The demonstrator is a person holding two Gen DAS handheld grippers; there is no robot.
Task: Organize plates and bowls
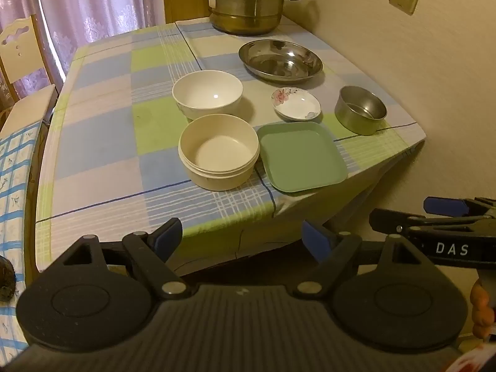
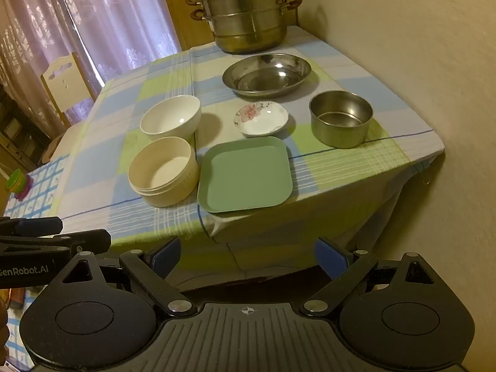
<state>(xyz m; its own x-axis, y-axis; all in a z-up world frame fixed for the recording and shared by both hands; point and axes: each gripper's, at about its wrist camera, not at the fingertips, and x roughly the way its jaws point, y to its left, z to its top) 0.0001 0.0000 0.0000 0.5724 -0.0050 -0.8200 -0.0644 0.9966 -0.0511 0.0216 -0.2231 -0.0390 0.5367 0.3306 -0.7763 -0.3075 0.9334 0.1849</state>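
On the checked tablecloth stand a cream tub bowl (image 1: 218,152) (image 2: 164,170), a white bowl (image 1: 207,94) (image 2: 170,117), a square green plate (image 1: 302,156) (image 2: 246,175), a small flowered dish (image 1: 296,104) (image 2: 261,117), a small steel bowl (image 1: 360,110) (image 2: 341,122) and a wide steel dish (image 1: 280,59) (image 2: 266,74). My left gripper (image 1: 241,238) is open and empty, held before the table's near edge. My right gripper (image 2: 248,255) is open and empty, also short of the near edge. Each gripper shows at the side of the other's view.
A tall steel steamer pot (image 1: 248,0) (image 2: 248,15) stands at the table's far end by the wall. The wall runs along the right side. A chair (image 1: 21,62) stands at the left. A lower surface with a blue-patterned cloth (image 1: 12,170) lies left.
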